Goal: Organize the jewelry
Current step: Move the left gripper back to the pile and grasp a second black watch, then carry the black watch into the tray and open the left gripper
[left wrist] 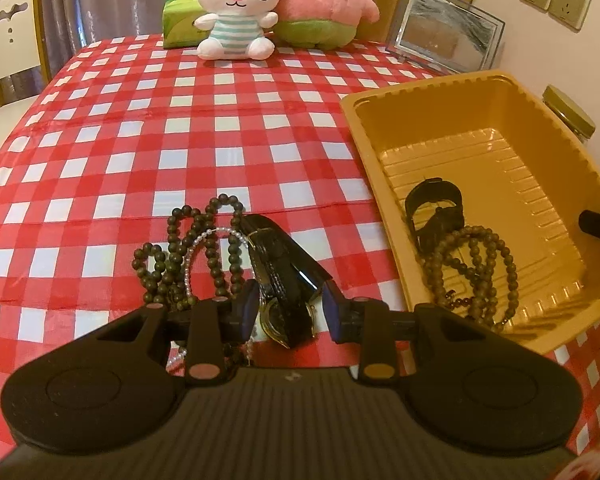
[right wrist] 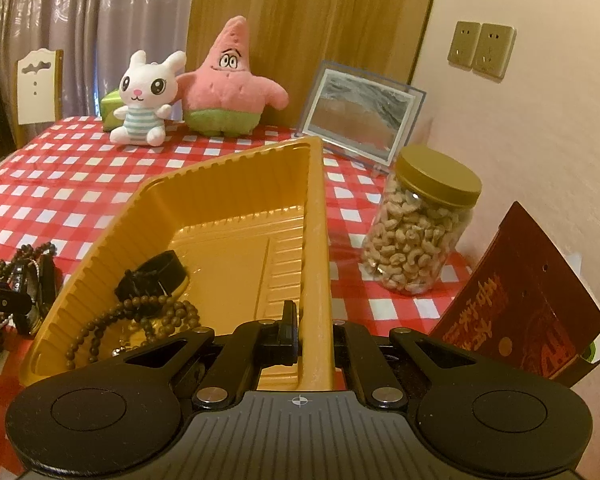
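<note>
Red-and-white checked tablecloth [left wrist: 228, 128] covers the table. Left gripper [left wrist: 290, 312] stands partly open astride a black-strapped watch [left wrist: 284, 280] lying on the cloth beside dark bead strands [left wrist: 204, 248]; pad contact cannot be confirmed. Right gripper [right wrist: 315, 338] is clamped on the near wall of the yellow tray [right wrist: 316, 240], which contains a black band [right wrist: 156, 276] and brown beads [right wrist: 148, 316].

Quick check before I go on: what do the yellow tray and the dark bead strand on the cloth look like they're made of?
Yellow tray: thin moulded plastic by the look, glossy, with ribbed walls and a stepped floor catching highlights. Dark bead strand: round, matte, dark greenish-brown beads, probably wood or stone; the view doesn't settle which.
</note>
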A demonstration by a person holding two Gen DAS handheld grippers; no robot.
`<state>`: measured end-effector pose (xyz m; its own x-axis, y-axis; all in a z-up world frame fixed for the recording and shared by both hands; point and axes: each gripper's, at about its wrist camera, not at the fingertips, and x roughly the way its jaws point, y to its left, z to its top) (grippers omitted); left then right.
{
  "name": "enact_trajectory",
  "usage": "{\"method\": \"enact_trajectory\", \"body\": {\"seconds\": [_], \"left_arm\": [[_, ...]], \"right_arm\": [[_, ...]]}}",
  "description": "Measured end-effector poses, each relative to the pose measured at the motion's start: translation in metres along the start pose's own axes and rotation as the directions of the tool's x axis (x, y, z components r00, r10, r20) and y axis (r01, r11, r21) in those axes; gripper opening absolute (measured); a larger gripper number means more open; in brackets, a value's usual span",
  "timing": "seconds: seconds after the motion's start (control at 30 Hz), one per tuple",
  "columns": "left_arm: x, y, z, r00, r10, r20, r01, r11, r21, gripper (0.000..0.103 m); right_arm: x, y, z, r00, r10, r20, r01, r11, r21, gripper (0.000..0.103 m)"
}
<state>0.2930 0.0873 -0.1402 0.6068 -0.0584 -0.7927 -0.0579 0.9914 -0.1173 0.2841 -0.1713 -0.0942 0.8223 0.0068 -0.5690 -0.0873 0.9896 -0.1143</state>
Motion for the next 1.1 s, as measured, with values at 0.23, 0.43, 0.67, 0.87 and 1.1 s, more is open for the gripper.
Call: {"method": "enact_trajectory", "body": {"seconds": [0.23, 0.43, 0.67, 0.87, 1.1], "left_arm": [[0.005, -0.001, 0.004, 1.0, -0.004, 0.007, 0.004, 1.0, -0.004, 0.03], [0.007, -0.001, 0.005, 1.0, -0.002, 0.007, 0.002, 1.0, -0.013, 0.016], [0.0, 0.0, 0.007, 1.0, -0.016, 0.013, 0.016, 0.999, -0.028, 0.011], [-0.014, -0.002, 0.014, 0.999, -0.027, 0.043, 0.029, 0.999, -0.043, 0.011], [-0.04, -0.012, 0.03, 0.994, -0.048, 0.099, 0.054, 0.997, -0.052, 0.011]], "right_arm": [[0.002, 0.007, 0.004, 0.999, -0.027, 0.046, 0.029, 0.998, -0.049, 0.003], [0.007, 0.006, 0.003, 0.998, -0.026, 0.049, 0.028, 0.998, -0.048, 0.003], [0.01, 0.004, 0.002, 0.999, -0.032, 0.039, 0.033, 0.999, -0.02, 0.003], [0.01, 0.004, 0.001, 0.999, -0.031, 0.034, 0.031, 0.999, -0.008, 0.003], [0.012, 0.003, 0.001, 0.999, -0.034, 0.023, 0.034, 0.999, 0.012, 0.003]]}}
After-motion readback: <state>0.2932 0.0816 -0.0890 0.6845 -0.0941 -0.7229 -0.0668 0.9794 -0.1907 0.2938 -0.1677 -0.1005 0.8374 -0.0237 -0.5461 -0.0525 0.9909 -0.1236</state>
